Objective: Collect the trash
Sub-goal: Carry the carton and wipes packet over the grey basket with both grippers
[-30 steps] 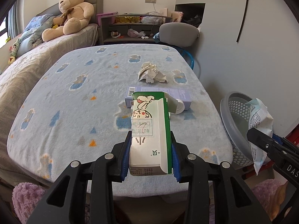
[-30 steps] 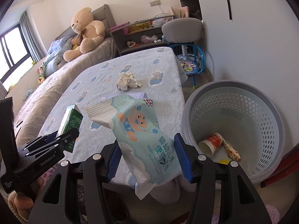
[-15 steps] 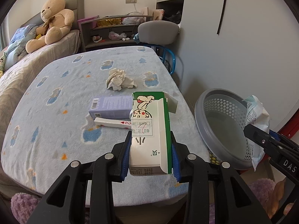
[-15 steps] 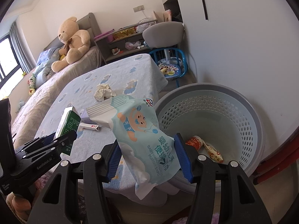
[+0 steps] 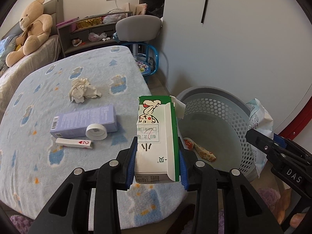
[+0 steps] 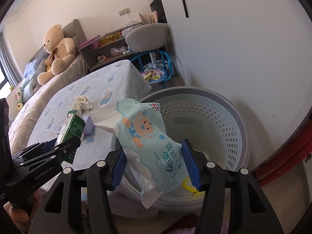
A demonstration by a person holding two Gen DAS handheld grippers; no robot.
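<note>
In our left gripper (image 5: 157, 161) we have the carton (image 5: 156, 136) clamped between both blue pads, its open green-and-white top pointing away from us, held over the near edge of the table (image 5: 58, 167) just beside the basket (image 5: 212, 97). In our right gripper (image 6: 155, 165) we grasp the wipes pack (image 6: 146, 136), pinched at its lower half, its crumpled top leaning left; it hangs above the basket's near rim. Inside the basket we see a small cup (image 5: 188, 143) and a wrapper (image 5: 205, 152) lying on the bottom, touching each other. On the table, beyond the carton, a white stick (image 5: 74, 143) with a red heart lies nearest us, then a white cap (image 5: 96, 131) touching the purple box (image 5: 83, 120), and farther back a crumpled tissue (image 5: 82, 92). Past the table we see a grey chair (image 5: 138, 26), a shelf (image 5: 91, 33) and a teddy bear (image 5: 29, 31) on the bed.
</note>
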